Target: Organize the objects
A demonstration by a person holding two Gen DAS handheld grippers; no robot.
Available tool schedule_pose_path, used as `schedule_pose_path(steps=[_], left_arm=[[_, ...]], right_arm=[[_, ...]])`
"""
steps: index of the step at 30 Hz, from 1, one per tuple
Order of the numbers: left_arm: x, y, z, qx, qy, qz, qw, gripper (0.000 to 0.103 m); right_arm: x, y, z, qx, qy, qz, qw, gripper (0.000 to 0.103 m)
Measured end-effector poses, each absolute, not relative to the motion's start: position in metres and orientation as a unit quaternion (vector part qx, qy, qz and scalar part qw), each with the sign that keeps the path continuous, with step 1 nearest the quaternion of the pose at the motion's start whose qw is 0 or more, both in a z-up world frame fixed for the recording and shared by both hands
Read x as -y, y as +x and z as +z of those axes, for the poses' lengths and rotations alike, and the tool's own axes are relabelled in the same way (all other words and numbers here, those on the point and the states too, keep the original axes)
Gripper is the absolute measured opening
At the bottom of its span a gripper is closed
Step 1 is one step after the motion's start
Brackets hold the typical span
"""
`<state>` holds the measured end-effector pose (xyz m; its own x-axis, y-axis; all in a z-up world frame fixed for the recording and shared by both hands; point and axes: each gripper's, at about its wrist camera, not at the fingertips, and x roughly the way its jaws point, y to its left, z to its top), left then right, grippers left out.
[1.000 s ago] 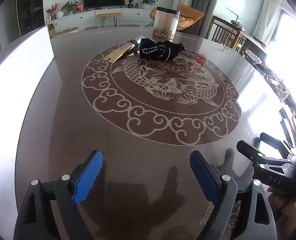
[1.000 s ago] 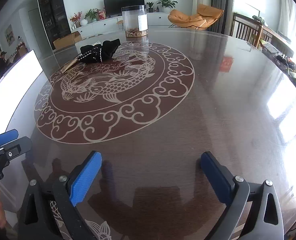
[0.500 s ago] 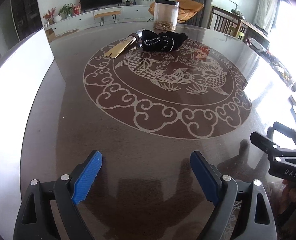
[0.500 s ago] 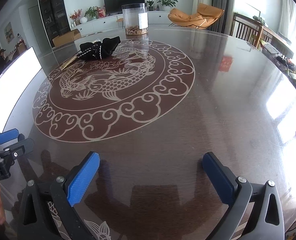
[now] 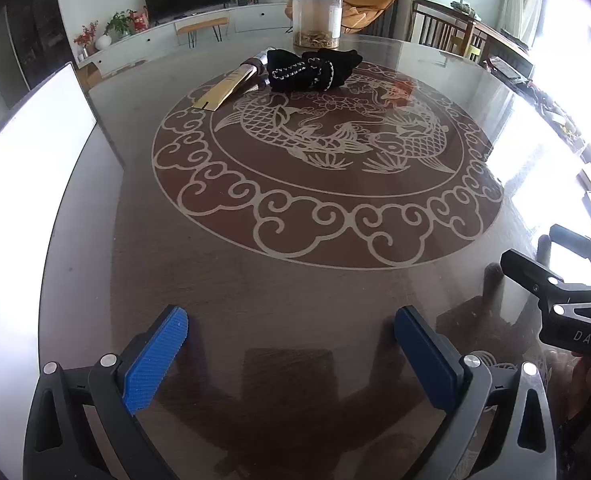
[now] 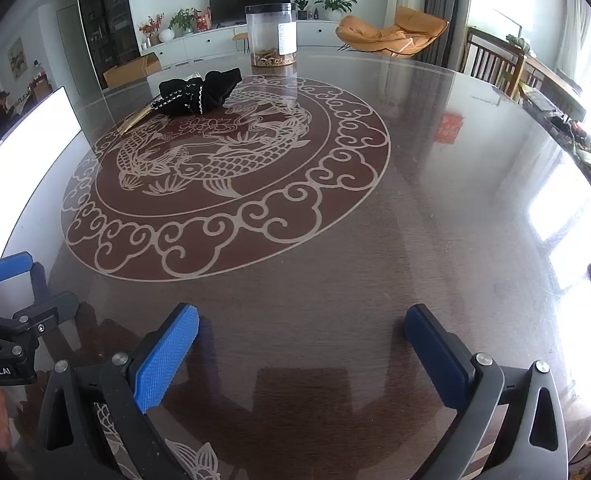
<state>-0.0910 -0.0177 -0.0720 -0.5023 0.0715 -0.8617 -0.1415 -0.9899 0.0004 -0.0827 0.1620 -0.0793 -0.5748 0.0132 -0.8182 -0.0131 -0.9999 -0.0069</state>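
Left wrist: table (image 5: 295, 300) bare near edge; black cloth (image 5: 311, 70) far.

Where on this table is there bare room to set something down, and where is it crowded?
Bare: the whole near half of the table, from both open grippers up across the carp medallion, and the glossy right side toward the window. Crowded only at the far edge: black cloth overlapping the gold packet, with the clear jar behind.
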Motion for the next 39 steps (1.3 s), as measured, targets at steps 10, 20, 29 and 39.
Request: schedule_pose_path(steps=[10,20,29,39], left_arm=[[0.016,-0.097,-0.071,-0.044,-0.516,0.852,0.07,0.103],[0.018,-0.097,-0.07,-0.053,-0.52,0.848,0.087,0.103],[0.068,-0.135,-0.03,0.025,-0.483,0.874,0.049,0.103],[0.065,-0.264,-0.026,-0.018,-0.495,0.867,0.058,0.103]], right_arm=[[-0.162,-0.083,-0.079,0.002,-0.462,0.887,0.006,0.103],[-0.162,-0.083,-0.079,0.002,-0.462,0.887,0.006,0.103],[-0.162,-0.084,-0.079,0.003,-0.462,0.887,0.006,0.103],[-0.162,-0.084,-0.079,0.002,-0.462,0.887,0.005,0.103]])
